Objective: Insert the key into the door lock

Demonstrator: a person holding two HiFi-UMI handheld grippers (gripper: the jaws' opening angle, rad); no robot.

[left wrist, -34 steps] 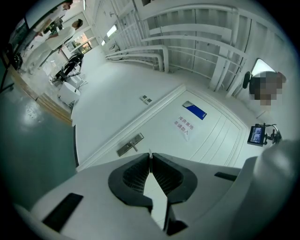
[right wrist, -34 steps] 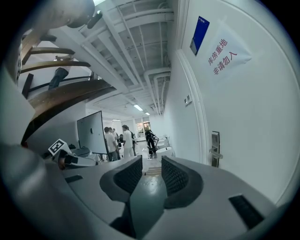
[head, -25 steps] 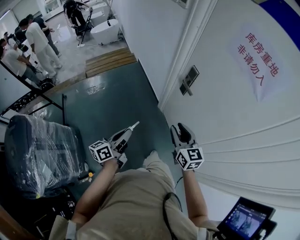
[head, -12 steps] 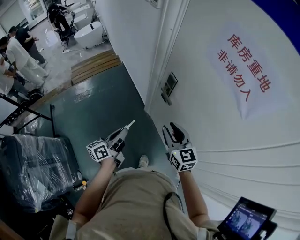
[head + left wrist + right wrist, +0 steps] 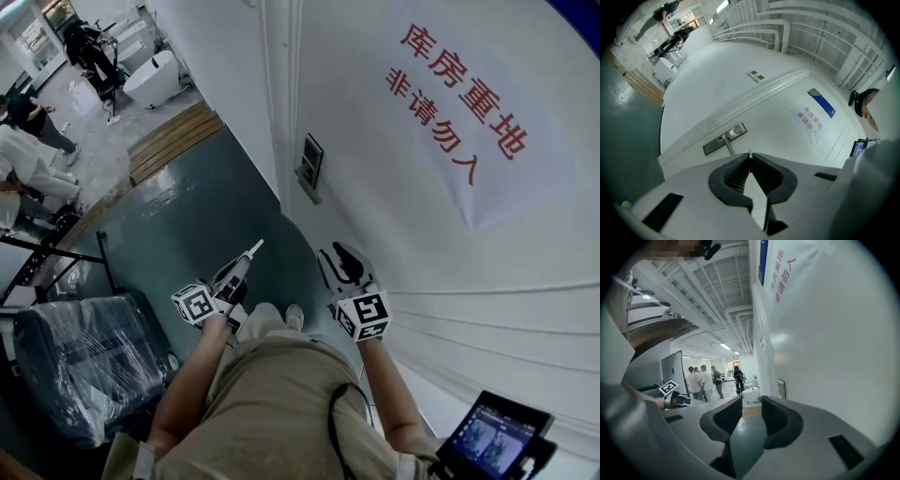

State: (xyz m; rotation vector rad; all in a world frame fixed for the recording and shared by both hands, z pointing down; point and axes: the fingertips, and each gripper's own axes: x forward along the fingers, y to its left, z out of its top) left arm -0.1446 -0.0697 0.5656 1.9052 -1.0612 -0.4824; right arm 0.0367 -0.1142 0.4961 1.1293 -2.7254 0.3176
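My left gripper is shut on a thin silver key whose tip pokes out between the pads. It points level toward the white door, short of it. The door lock, a grey plate with a lever handle, lies ahead of the key and slightly left in the left gripper view. My right gripper hangs close beside the door, open with nothing between its pads. In the right gripper view the lock plate shows farther along the door.
A paper sign with red characters hangs on the door. A plastic-wrapped chair stands at the lower left on the green floor. Wooden planks, a bathtub and several people are farther off. A tablet sits at lower right.
The person has stepped forward along the door, carrying both grippers nearer the lock. The lock plate now sits closer, above the grippers. The left jaws stay shut on the key.
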